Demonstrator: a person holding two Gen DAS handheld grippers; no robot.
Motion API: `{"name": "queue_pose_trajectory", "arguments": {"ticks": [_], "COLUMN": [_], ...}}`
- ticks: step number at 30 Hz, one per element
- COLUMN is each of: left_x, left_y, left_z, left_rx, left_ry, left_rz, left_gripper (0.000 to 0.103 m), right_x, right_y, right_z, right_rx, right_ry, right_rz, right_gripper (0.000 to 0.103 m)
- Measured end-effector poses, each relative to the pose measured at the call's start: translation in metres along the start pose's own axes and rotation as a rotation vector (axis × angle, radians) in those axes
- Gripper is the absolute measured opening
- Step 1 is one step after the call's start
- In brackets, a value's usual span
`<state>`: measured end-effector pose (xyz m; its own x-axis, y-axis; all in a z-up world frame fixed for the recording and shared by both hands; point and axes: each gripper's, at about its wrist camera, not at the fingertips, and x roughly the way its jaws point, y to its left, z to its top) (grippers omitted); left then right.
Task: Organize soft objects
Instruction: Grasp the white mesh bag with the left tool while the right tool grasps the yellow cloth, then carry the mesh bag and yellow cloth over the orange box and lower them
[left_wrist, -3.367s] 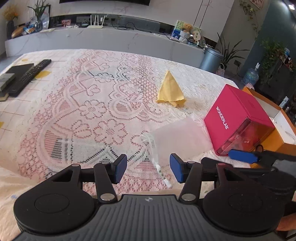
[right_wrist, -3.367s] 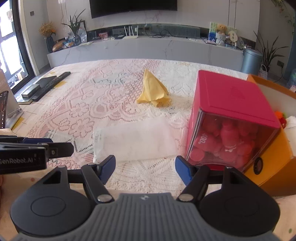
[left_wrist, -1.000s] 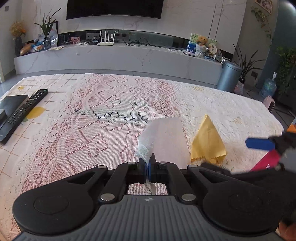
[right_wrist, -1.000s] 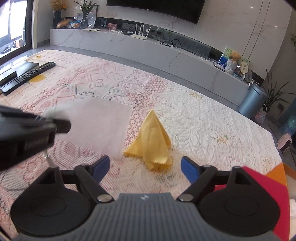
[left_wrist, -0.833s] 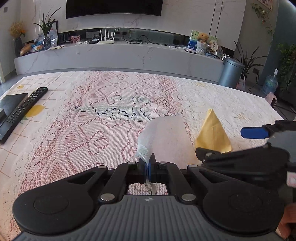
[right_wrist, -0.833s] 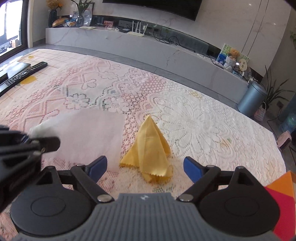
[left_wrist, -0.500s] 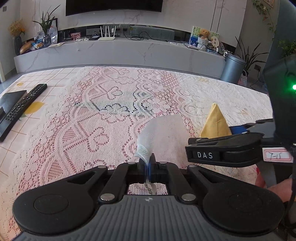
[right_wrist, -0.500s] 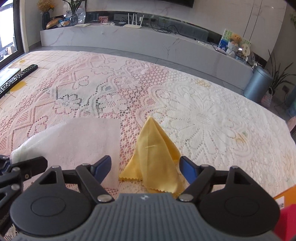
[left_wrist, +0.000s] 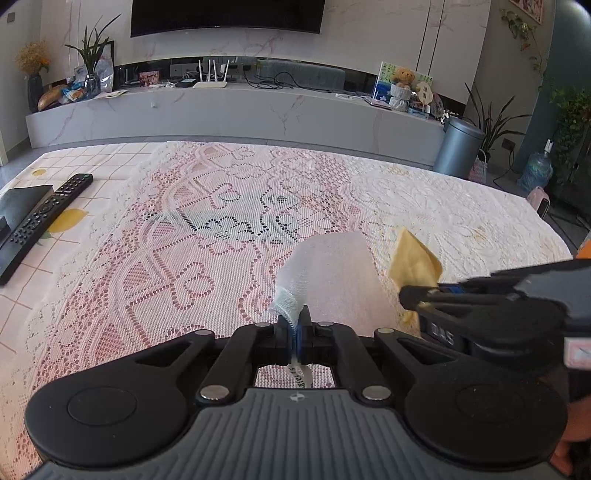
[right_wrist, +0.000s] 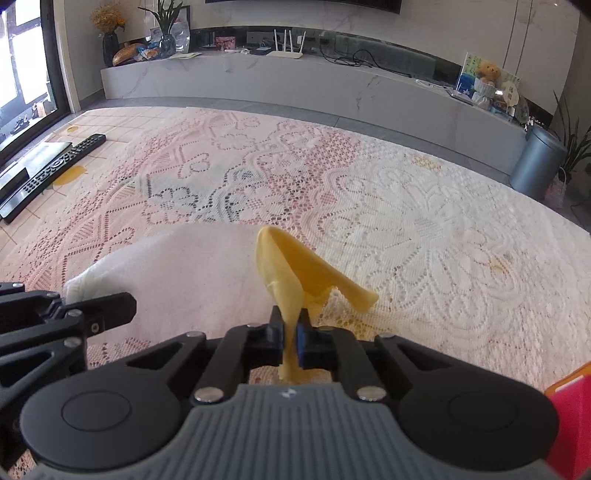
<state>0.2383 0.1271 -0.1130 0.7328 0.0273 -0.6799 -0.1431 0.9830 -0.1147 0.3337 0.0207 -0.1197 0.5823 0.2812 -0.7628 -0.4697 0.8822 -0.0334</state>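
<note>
A white mesh pouch (left_wrist: 332, 273) lies on the lace tablecloth, and my left gripper (left_wrist: 294, 325) is shut on its near corner, which is bunched up between the pads. Just right of it sits a yellow cloth (right_wrist: 295, 273), folded into a peak. My right gripper (right_wrist: 290, 328) is shut on the near edge of that cloth, pinching it upright. From the left wrist view the yellow cloth (left_wrist: 413, 262) shows beyond the right gripper's black fingers (left_wrist: 424, 295). The white pouch (right_wrist: 192, 273) spreads to the left in the right wrist view.
A black remote control (left_wrist: 44, 218) and a dark flat box (left_wrist: 18, 203) lie at the table's left edge. A red box corner (right_wrist: 572, 417) shows at the lower right. The lace tablecloth (right_wrist: 424, 229) stretches back toward a grey low cabinet (left_wrist: 236, 110).
My right gripper came down over the yellow cloth and its jaws went from wide open to shut on the cloth's near edge. The left gripper kept still, holding the white pouch.
</note>
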Motion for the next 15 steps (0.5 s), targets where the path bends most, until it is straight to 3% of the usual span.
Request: {"name": "queue_pose_trajectory", "arguments": {"ticks": [7, 15], "left_x": [-0.025, -0.066], "left_y": [-0.009, -0.019], "left_z": [-0.005, -0.027], "left_rx": [0.022, 0.009], "left_ry": [-0.049, -0.089], "left_rz": [-0.026, -0.059], "left_gripper": [0.002, 0.002], "right_x": [-0.064, -0.118], "right_y": [-0.002, 0.003], "right_z": [-0.031, -0.075], "right_rx": [0.048, 0.094], "right_ry": [-0.068, -0.074], "right_rz": [0.014, 0.064], "right_gripper": [0.004, 0.004]}}
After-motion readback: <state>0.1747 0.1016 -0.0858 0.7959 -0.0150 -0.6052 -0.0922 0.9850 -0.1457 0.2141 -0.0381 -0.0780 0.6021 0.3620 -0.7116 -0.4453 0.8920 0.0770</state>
